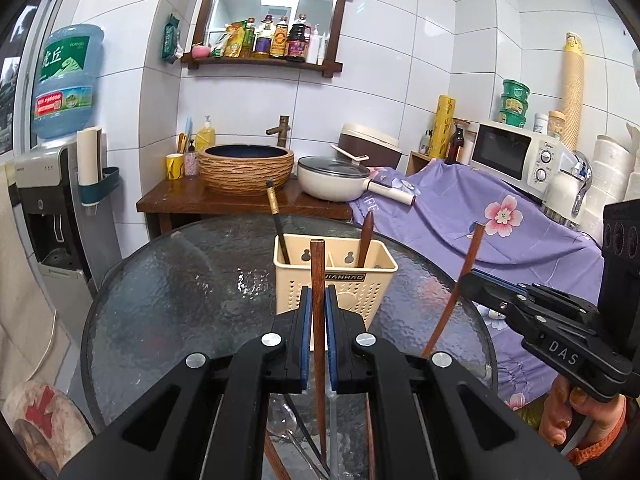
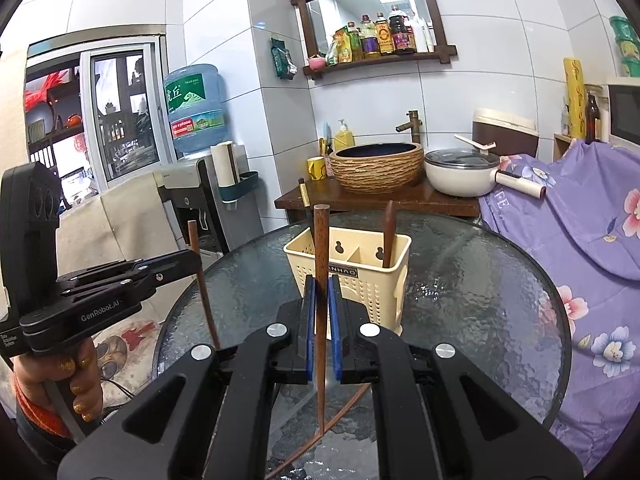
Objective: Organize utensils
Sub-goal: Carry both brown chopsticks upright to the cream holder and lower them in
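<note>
The utensil holder (image 1: pixel 334 276) stands on the round glass table (image 1: pixel 168 300), with two utensils upright in its compartments (one left, one right). Behind the table sits a wooden counter (image 1: pixel 240 200) bearing a basin (image 1: pixel 246 168) and, to its right, a lidded pan (image 1: pixel 334 178). A water dispenser (image 1: pixel 52 208) stands far left.

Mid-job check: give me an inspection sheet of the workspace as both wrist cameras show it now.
Surface: round glass table, textured.
Job's things: cream utensil holder with a black chopstick and a brown utensil inside; more utensils lie on the glass.
Clutter: nothing seen.
Claws: left claw and right claw each shut on a wooden chopstick.
Cables: nothing seen on the table.
Surroundings: basin, pot, microwave, water dispenser.
</note>
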Demonstrator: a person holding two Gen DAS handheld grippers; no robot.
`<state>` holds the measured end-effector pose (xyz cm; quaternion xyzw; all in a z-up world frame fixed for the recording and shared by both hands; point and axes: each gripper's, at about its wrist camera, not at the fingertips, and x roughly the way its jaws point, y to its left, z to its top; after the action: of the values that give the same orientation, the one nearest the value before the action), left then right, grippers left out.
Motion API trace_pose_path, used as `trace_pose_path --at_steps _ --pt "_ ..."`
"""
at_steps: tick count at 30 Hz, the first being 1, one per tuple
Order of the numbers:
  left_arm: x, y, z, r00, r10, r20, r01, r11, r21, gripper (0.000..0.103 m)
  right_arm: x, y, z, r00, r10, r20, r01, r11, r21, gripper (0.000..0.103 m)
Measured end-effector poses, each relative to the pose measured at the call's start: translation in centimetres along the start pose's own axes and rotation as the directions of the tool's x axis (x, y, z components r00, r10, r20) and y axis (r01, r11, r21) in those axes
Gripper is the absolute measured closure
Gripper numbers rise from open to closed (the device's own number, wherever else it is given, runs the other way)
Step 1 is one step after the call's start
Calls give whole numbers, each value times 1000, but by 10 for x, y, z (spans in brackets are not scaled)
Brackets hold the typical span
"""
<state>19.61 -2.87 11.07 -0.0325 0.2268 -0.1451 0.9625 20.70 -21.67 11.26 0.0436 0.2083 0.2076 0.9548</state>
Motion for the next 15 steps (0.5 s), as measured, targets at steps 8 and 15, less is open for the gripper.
trace_pose_path --at_steps 8,15 --pt "-1 -4 22 999 -24 29 23 1000 12 96 3 -2 23 1000 17 10 -17 1000 -7 96" --pt "-5 -12 74 995 -44 88 40 998 42 97 4 -5 71 998 45 52 -45 999 -2 96"
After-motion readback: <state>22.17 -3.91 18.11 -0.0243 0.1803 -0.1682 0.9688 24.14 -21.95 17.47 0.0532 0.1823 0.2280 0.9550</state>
